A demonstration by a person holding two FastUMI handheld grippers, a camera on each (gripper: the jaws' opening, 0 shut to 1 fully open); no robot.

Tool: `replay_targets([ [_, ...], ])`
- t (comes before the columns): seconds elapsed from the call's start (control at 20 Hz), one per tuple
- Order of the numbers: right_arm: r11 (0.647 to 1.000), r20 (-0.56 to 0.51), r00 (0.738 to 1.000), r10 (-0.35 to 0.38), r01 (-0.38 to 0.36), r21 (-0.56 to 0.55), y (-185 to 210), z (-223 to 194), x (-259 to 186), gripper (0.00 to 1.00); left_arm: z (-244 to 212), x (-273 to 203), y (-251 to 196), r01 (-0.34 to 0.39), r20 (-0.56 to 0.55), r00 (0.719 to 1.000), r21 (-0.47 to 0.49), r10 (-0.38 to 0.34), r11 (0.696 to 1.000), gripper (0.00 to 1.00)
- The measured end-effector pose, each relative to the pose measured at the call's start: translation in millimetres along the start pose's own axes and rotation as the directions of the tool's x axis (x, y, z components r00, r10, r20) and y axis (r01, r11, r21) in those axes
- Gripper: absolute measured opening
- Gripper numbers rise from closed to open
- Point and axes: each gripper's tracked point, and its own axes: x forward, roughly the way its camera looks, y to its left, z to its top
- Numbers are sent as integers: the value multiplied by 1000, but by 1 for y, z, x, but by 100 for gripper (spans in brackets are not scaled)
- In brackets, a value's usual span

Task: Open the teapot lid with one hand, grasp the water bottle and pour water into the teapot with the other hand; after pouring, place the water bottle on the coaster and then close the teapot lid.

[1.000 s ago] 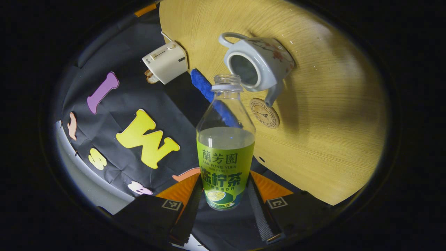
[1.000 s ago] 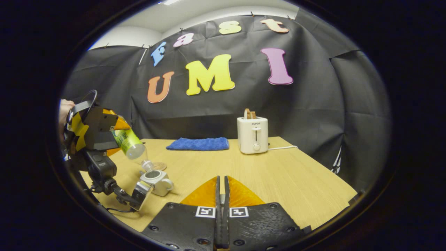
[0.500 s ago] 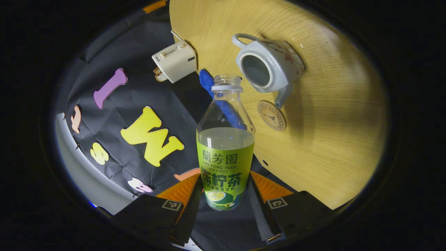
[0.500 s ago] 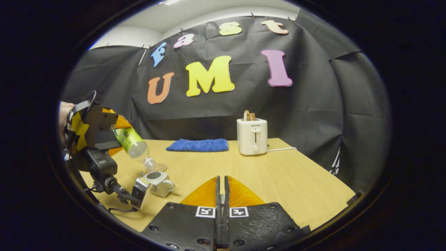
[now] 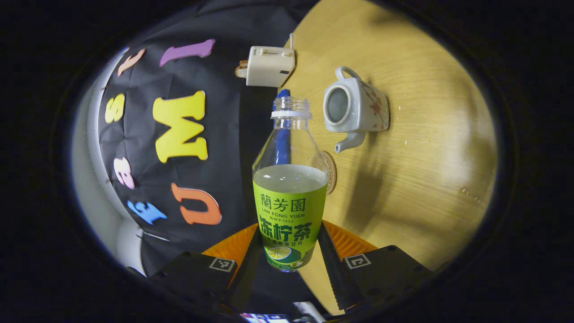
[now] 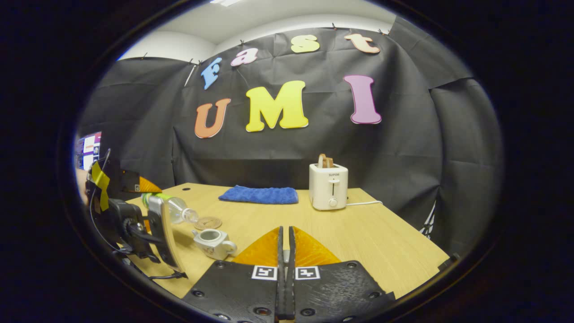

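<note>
The uncapped water bottle (image 5: 290,197) with a green label is part full, and my left gripper (image 5: 289,246) is shut on its lower body. The white teapot (image 5: 355,107) stands lidless on the table, right of the bottle's mouth. A round coaster (image 5: 331,173) peeks out from behind the bottle. In the right gripper view the left gripper (image 6: 130,211) holds the bottle (image 6: 172,208) almost level. Its mouth is above and left of the teapot (image 6: 215,242), close to the coaster (image 6: 208,222). My right gripper (image 6: 285,251) is shut over the table; only a thin slit shows between its fingers.
A white toaster (image 6: 328,186) with a cord and a folded blue cloth (image 6: 259,195) sit at the back of the wooden table (image 6: 381,242). The table's right edge (image 6: 417,231) falls off toward the black wall. A screen (image 6: 88,150) glows at far left.
The bottle has tipped back from a steep downward tilt to almost level, and its mouth has drawn away from the teapot's opening. My right gripper stayed shut and barely shifted.
</note>
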Motion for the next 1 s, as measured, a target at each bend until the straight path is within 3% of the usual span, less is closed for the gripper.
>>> replay_targets([
  [0.15,1000,10,1000,5,-5,11,8,10,-2,0,-7,-4,7,13,27,1000,-242,-6,970,74],
  [0.25,1000,20,1000,5,-5,5,13,17,-3,0,-8,-4,7,33,53,998,-392,-13,920,74],
  [0.45,1000,23,1000,12,-12,-17,26,22,-5,0,4,-3,1,120,137,990,-672,-37,731,74],
  [0.55,1000,20,1000,14,-14,-24,31,22,-5,0,10,-5,16,125,178,984,-762,19,636,70],
  [0.75,999,12,1000,16,-16,-31,38,20,-1,2,28,1,44,199,265,958,-889,111,412,74],
  [0.8,999,13,1000,16,-16,-35,40,20,-1,0,31,3,59,210,280,949,-905,147,369,74],
  [1.0,999,-2,1000,22,-22,-38,45,14,6,0,39,26,77,248,306,931,-931,201,266,74],
])
